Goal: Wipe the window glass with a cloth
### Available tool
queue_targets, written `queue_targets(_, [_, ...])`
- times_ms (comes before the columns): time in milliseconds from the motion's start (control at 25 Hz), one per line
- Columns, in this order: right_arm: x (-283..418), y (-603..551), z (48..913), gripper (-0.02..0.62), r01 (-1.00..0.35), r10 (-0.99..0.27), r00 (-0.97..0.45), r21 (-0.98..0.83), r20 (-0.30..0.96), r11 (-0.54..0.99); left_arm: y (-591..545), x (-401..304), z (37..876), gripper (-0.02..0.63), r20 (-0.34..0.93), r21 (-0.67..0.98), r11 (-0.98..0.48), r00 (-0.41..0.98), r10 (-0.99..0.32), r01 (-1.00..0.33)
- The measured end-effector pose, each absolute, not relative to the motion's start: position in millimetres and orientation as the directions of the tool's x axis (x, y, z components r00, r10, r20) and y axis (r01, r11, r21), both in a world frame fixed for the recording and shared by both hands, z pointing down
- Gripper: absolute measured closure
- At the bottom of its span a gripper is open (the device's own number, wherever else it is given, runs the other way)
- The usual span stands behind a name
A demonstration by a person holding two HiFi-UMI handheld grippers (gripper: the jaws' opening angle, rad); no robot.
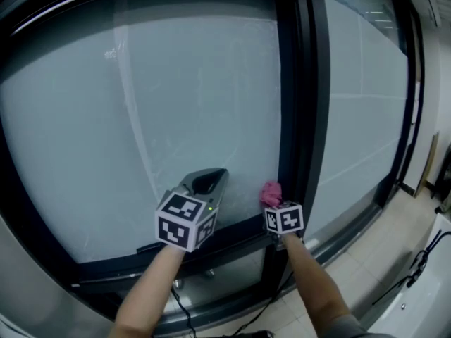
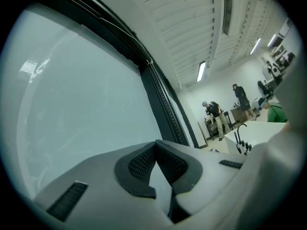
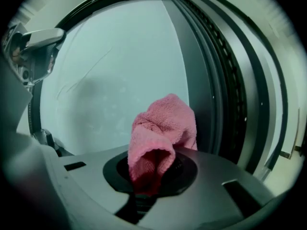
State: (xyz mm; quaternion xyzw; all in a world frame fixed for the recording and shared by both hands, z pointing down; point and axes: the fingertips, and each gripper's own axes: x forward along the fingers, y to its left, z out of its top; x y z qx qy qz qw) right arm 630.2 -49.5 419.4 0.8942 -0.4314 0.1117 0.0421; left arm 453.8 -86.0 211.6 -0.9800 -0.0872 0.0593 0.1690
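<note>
The window glass (image 1: 176,111) is a large frosted pane in a dark frame; faint streaks show on it (image 3: 115,80). A pink cloth (image 1: 270,193) is pinched in my right gripper (image 1: 275,201) and rests against the pane's lower right corner, by the dark mullion (image 1: 299,97). In the right gripper view the cloth (image 3: 163,133) bulges up out of the shut jaws (image 3: 151,169). My left gripper (image 1: 208,182) hovers to the left of the cloth, close to the glass, its jaws together with nothing between them (image 2: 156,169).
A second pane (image 1: 363,97) lies right of the mullion. The dark lower frame rail (image 1: 211,245) runs under both grippers. Cables (image 1: 416,263) lie on the tiled floor at right. Several people (image 2: 216,114) stand far off in the room behind.
</note>
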Motion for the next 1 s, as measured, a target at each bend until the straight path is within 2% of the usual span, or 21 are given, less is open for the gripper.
queue_targets(200, [626.9,-49.6,447.7,0.554,-0.793,-0.736,0.550,-0.030,0.396,-0.609,-85.0,453.6,212.6,0.598,-0.086,-0.340,-0.928,0.978,0.191,0.152])
queue_targets(360, [620.9,-46.9,444.6,0.554,-0.804,-0.744,0.531,-0.036,0.405,-0.593,-83.2,452.5,214.0,0.598,-0.080,-0.346,-0.925,0.977,0.196,0.157])
queue_targets(480, [614.0,-45.9,409.6,0.555,-0.810,-0.776,0.549,-0.030,0.311,-0.585,-87.9,451.2,210.9,0.598,-0.091,-0.352,-0.925,0.978,0.188,0.145])
queue_targets(680, [594.6,-40.3,305.8,0.554,-0.800,-0.798,0.599,0.088,0.071,-0.593,-96.0,446.5,197.3,0.598,-0.111,-0.372,-0.921,0.979,0.169,0.116])
queue_targets(880, [564.6,-31.5,181.8,0.554,-0.790,-0.801,0.564,0.149,-0.202,-0.595,-103.3,438.8,179.7,0.598,-0.148,-0.387,-0.918,0.977,0.152,0.084])
queue_targets(1000, [547.7,-28.5,113.9,0.554,-0.774,-0.788,0.534,0.198,-0.307,-0.602,-106.1,435.2,172.5,0.598,-0.155,-0.390,-0.918,0.977,0.147,0.076])
